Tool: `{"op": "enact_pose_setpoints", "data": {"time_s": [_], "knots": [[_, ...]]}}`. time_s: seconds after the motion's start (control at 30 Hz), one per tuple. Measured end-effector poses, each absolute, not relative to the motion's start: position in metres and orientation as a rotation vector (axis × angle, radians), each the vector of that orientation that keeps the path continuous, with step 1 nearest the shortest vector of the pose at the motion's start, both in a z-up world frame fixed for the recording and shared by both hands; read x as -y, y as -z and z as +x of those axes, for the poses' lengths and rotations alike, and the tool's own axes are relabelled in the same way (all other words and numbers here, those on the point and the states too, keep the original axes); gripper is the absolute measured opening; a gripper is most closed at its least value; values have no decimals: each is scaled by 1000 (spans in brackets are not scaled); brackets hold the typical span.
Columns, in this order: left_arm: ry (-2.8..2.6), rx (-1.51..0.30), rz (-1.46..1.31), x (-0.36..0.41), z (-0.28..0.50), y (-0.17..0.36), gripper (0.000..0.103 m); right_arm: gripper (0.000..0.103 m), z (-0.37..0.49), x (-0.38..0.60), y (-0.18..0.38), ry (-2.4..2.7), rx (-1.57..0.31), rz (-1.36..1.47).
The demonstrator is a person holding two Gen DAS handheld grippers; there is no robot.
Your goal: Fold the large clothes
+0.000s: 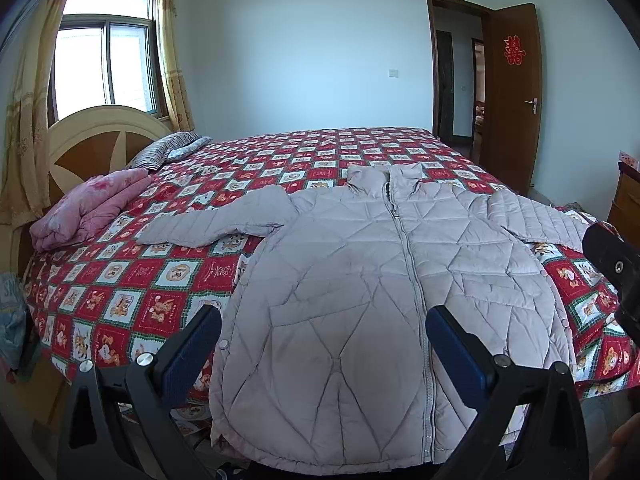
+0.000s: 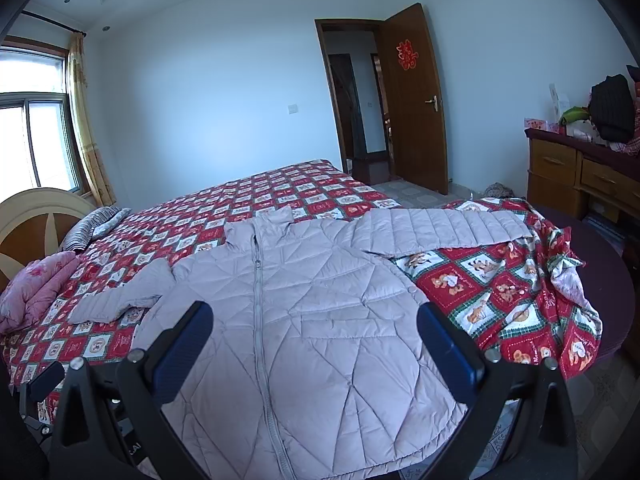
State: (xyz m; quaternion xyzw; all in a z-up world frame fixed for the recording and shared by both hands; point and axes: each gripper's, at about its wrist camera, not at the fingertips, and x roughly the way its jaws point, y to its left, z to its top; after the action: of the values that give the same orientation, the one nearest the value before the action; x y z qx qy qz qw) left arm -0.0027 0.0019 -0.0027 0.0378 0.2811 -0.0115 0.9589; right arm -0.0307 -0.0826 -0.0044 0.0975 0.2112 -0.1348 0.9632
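A pale lilac quilted jacket [image 1: 360, 280] [image 2: 304, 320] lies face up and zipped on the bed, collar away from me, hem hanging over the near edge, both sleeves spread sideways. My left gripper [image 1: 324, 332] hovers open above the lower left half of the jacket, nothing between its blue pads. My right gripper [image 2: 314, 328] stands open above the lower right half, also holding nothing. The left sleeve [image 1: 212, 224] rests on the red bedspread; the right sleeve [image 2: 444, 226] stretches toward the bed's foot.
The bed carries a red checked bedspread [image 1: 132, 288] [image 2: 480, 288]. A folded pink quilt [image 1: 88, 208] and a striped pillow [image 1: 164, 148] lie by the headboard. A wooden dresser [image 2: 580, 172] with clutter stands right. An open brown door [image 2: 416, 112] is at the back.
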Motion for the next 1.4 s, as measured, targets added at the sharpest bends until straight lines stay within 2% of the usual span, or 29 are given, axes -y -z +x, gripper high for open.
{"op": "enact_pose_setpoints", "data": {"time_s": [1.4], "knots": [[39,-601,76,4,2,6,102,103,-27,85,7,301,-456,193]]}}
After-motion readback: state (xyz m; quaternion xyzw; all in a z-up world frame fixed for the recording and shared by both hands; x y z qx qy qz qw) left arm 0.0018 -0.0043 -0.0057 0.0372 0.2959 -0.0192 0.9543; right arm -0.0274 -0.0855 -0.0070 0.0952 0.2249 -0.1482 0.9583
